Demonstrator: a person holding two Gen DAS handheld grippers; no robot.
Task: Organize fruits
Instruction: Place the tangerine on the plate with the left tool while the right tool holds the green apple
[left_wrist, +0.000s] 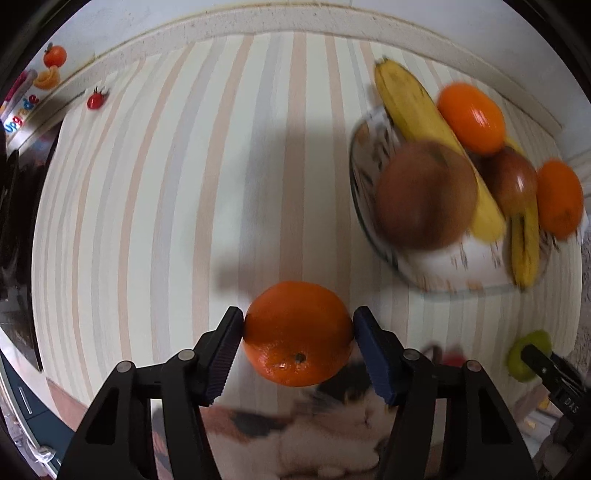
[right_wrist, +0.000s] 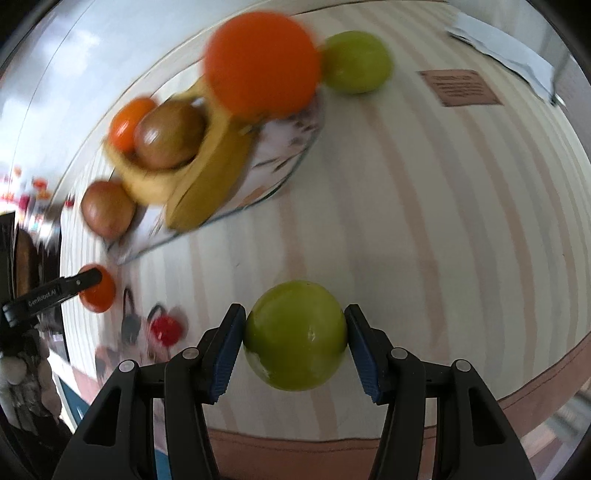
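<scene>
Currently, left tool (left_wrist: 298, 332): clamped on an orange (left_wrist: 297, 333), above the striped tabletop (left_wrist: 184, 184).
Right tool (right_wrist: 295, 334): clamped on a green apple (right_wrist: 295, 335), above the tabletop.
Plate (left_wrist: 436, 269): at 2 o'clock in the left view, blurred; holds bananas (left_wrist: 424, 122), oranges, brown fruit.
Second green apple (right_wrist: 356, 61): at 12 o'clock in the right view, just beside the plate.
Hard to read: tabletop print at the near edge, smeared.

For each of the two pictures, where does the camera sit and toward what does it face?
Left wrist: sits on the left tool, facing down over its fingers at the held orange, striped table and fruit tray.
Right wrist: sits on the right tool, facing its held green apple and the same table.
Shared: the tray with bananas, and each view shows the other tool at its edge.
</scene>
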